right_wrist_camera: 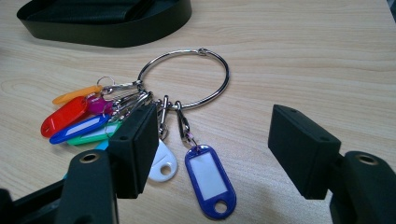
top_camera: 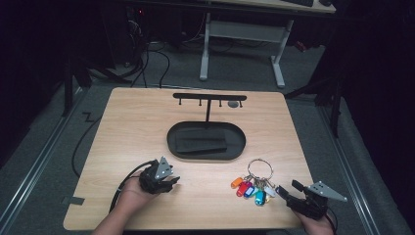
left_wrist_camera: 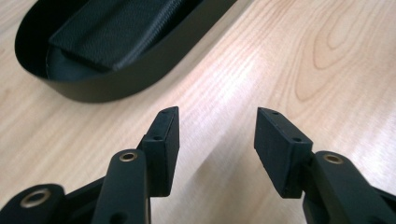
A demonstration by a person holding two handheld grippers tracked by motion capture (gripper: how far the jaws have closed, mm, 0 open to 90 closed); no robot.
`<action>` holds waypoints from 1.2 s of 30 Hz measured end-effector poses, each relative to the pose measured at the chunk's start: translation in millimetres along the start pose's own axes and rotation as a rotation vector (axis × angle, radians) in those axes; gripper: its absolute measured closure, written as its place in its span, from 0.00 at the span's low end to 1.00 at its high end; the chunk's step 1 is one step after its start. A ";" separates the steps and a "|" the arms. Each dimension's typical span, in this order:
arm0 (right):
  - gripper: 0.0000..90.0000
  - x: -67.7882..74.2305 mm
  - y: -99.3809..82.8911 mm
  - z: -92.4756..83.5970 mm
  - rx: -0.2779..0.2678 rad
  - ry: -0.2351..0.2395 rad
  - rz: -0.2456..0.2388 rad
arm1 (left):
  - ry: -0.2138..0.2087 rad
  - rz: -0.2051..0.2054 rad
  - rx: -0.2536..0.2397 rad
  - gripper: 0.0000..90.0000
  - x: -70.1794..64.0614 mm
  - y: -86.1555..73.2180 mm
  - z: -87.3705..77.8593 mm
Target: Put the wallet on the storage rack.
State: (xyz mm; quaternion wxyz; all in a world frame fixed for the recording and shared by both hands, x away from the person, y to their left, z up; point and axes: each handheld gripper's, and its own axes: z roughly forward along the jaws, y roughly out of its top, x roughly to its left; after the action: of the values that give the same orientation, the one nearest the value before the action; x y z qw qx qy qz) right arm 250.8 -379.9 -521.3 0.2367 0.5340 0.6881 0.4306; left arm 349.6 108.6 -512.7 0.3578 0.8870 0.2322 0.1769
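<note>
Left tool: our left tool (top_camera: pixel 172 182) sits low over the bench (top_camera: pixel 132 127) near its front edge, left of centre, jaws spread with nothing but bare wood between them; in the left gripper view (left_wrist_camera: pixel 215 140) the gap is wide and the pads touch nothing.

Right tool: our right tool (top_camera: pixel 289 188) is at the front right corner of the bench, jaws spread; in the right gripper view (right_wrist_camera: pixel 212 149) they stand apart, pinching nothing.

Key ring: the big metal key ring (top_camera: pixel 260 168) lies flat on the bench, right of centre and toward the front edge, just ahead of our right tool; we see it clearly in the right gripper view (right_wrist_camera: pixel 219 70).

Tags: a fan of coloured tags (top_camera: pixel 248 190) hangs off the ring toward the front edge. In the right gripper view a dark blue tag (right_wrist_camera: pixel 210 179) lies between the jaws and a white one (right_wrist_camera: pixel 163 165) pokes out beside the left-hand jaw.

Tray: the black oval tray (top_camera: pixel 171 139) sits mid-bench, well apart from the ring.

Hook stand: a black T-shaped stand (top_camera: pixel 209 97) rises from the tray's far side, toward the back edge.
</note>
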 end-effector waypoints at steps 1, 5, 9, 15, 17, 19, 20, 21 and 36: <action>0.38 0.0 0.0 -0.1 0.000 0.000 0.000 | -0.004 -0.010 -0.009 0.57 -1.2 -3.1 -1.4; 0.38 0.1 0.1 -0.4 0.000 -0.002 0.003 | 0.000 -0.037 -0.053 0.57 -8.5 -16.8 -11.5; 0.38 0.3 0.3 -0.5 -0.001 0.000 0.001 | -0.014 -0.086 -0.044 0.53 -13.8 -32.5 -22.0; 0.41 3.3 2.9 0.2 -0.001 0.023 -0.010 | 0.005 -0.199 -0.075 0.46 -16.8 -52.6 -42.4; 0.41 8.2 5.5 1.5 0.015 0.028 -0.019 | 0.022 -0.215 -0.097 0.41 -15.6 -51.8 -48.1; 0.43 12.4 6.9 3.4 0.029 0.020 -0.037 | 0.009 -0.232 -0.117 0.38 -14.5 -51.4 -49.5; 0.43 12.4 6.9 3.4 0.029 0.020 -0.037 | -0.002 -0.245 -0.134 0.38 -14.1 -50.7 -50.5; 0.45 14.6 7.2 4.5 0.032 0.016 -0.043 | -0.008 -0.245 -0.142 0.37 -14.2 -49.9 -51.1; 0.44 44.6 20.5 24.3 0.248 -0.047 -0.138 | -0.035 -0.131 -0.121 0.37 -19.5 -44.1 -46.8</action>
State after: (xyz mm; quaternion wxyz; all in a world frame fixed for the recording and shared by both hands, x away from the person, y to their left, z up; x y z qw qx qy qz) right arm 266.5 -328.5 -510.5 0.2139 0.5205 0.7654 0.3121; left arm 298.3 152.0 -515.3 0.4253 0.8497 0.2725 0.1512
